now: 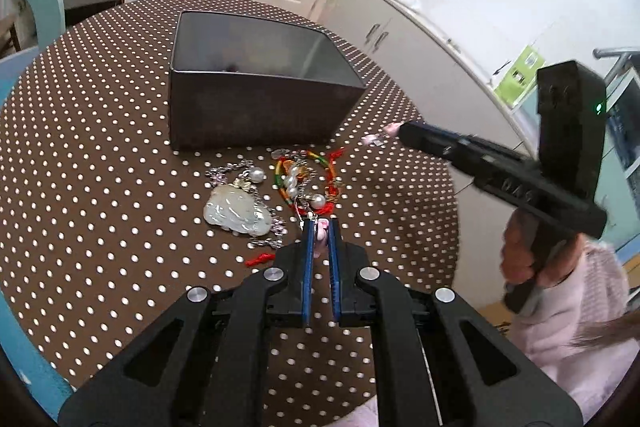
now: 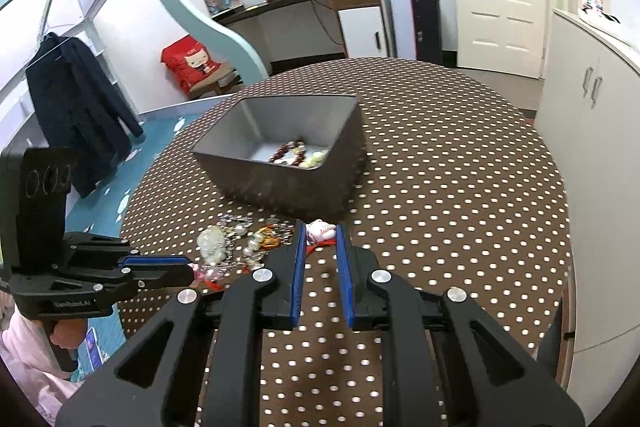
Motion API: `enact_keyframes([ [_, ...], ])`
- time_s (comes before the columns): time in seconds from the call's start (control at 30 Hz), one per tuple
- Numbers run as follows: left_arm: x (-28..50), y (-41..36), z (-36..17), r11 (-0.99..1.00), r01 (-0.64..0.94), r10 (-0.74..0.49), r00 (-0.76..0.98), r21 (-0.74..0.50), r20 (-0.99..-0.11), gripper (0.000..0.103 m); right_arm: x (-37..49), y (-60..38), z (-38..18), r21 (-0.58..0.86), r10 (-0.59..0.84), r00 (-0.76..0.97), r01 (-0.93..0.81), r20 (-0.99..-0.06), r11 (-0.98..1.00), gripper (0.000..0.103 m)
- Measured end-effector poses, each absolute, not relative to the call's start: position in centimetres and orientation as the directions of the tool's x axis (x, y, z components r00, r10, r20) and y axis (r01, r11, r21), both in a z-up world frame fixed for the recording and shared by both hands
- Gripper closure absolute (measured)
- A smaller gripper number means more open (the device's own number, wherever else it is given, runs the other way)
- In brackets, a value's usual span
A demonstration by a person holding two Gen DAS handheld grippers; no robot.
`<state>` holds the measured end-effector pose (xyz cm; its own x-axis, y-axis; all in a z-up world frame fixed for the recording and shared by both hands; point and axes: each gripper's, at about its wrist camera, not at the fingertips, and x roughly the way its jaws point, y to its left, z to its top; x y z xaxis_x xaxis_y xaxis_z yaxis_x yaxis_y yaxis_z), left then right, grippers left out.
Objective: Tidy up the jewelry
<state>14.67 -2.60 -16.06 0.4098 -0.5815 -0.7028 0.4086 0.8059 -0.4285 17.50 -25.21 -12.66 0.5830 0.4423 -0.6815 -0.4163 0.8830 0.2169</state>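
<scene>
The left gripper [image 1: 321, 227] is clenching a small pink charm [image 1: 322, 231] at the heap's [image 1: 280, 195] six o'clock edge; the gray box [image 1: 256, 115] is lying at twelve o'clock beyond. The right gripper [image 2: 321, 231] is pinching a white-and-pink charm [image 2: 321, 231], nearer the box. "GenRobot.AI" is showing on the left tool's body.

"GenRobot.AI" on left hand-held gripper [image 2: 192, 269] body; other markings unreadable

The left wrist view hides the box's [image 1: 256, 107] contents behind its near wall; the right gripper [image 1: 384, 135] is motion-blurred.
</scene>
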Motion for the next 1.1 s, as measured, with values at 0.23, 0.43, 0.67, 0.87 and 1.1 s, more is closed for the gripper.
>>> enact_keyframes([
  [0.23,14.9,-1.4,-16.8,0.826,0.362,-0.559,0.424,-0.432,-0.713,0.097,17.6,-23.1,-14.0,0.21,0.453,0.53,-0.456,-0.717,0.865,0.089],
  [0.43,15.0,0.5,-16.1,0.82,0.353,-0.571,0.454,-0.45,-0.684,0.097,16.5,-21.3,-14.9,0.204,0.491,0.471,-0.536,-0.733,0.819,0.089],
  [0.67,15.3,1.6,-15.7,0.818,0.35,-0.575,0.467,-0.457,-0.672,0.097,16.2,-19.5,-15.0,0.166,0.502,0.463,-0.593,-0.73,0.788,0.086],
  [0.87,16.1,1.9,-15.7,0.814,0.354,-0.581,0.462,-0.461,-0.67,0.097,16.8,-16.7,-16.2,0.122,0.494,0.428,-0.65,-0.757,0.75,0.084],
  [1.1,15.9,1.7,-15.7,0.81,0.369,-0.585,0.459,-0.455,-0.668,0.096,18.1,-15.6,-16.9,0.127,0.494,0.405,-0.661,-0.77,0.739,0.091],
])
